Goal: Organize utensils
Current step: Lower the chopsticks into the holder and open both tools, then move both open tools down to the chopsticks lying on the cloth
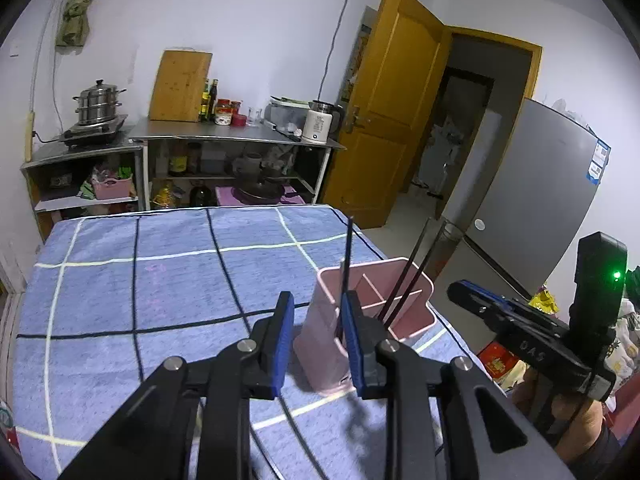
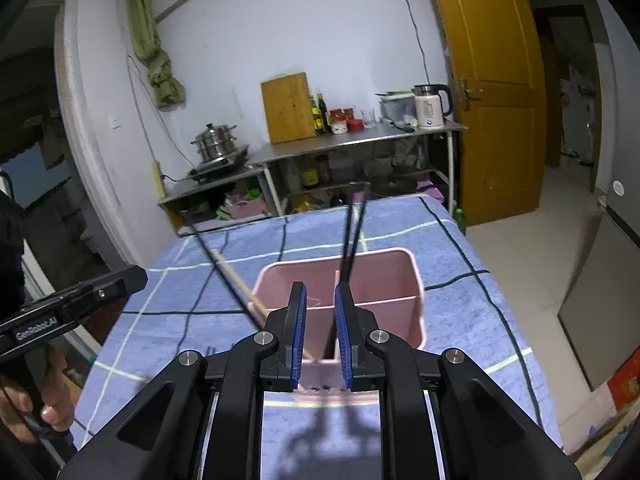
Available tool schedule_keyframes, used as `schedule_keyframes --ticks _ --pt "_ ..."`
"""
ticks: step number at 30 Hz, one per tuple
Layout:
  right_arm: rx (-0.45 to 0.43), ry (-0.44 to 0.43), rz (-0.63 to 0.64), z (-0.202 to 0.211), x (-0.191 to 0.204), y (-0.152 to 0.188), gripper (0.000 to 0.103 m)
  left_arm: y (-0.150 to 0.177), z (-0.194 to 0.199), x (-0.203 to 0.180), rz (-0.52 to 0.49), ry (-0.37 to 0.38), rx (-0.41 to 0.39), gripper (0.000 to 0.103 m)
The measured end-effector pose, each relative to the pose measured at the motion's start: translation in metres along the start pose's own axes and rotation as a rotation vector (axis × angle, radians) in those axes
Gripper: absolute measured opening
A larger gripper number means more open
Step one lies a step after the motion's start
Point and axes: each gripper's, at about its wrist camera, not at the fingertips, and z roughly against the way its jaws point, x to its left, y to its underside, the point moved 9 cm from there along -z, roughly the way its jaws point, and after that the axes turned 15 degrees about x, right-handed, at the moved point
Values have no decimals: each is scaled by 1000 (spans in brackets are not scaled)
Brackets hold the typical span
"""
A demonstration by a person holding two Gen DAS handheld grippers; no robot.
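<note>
Terry-like blue cloth (image 1: 160,280), soft and napped, with a wide grid of black and pale lines, covers the table (image 2: 460,280) from edge to edge. Toward its right side in the left wrist view stands a pink plastic utensil holder (image 1: 400,280), a smooth rounded-corner box with thin inner walls dividing it into compartments. A single thin black chopstick (image 1: 347,256) stands nearly upright in the near left part of the holder, and two more black chopsticks (image 1: 416,268) lean to the right out of a compartment farther right.

The left gripper (image 1: 318,336), matte black with ribbed blue pads (image 1: 280,344), hovers low in front of the holder with a modest gap between its jaws. Nothing is clamped; the single chopstick rises just beside the inner face of the right pad, and whether it touches the pad cannot be told.

In the right wrist view, a pale wooden stick (image 2: 240,284) and a thin dark rod (image 2: 224,272) lean out over the holder's left rim. The pair of black chopsticks (image 2: 354,232) rises from its middle. The right gripper (image 2: 321,336) is parted narrowly and grips nothing, its blue pads (image 2: 300,332) poised over the holder's near wall, with the pair's lower ends close to the right pad.
</note>
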Motion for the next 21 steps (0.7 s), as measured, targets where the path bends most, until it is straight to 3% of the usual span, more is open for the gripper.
schedule_keyframes --ticks 8,21 --pt "2 -69 56 14 38 25 15 38 16 33 49 -60 -8 26" --pt "147 -123 118 -33 75 81 15 119 -30 91 187 -119 143 26"
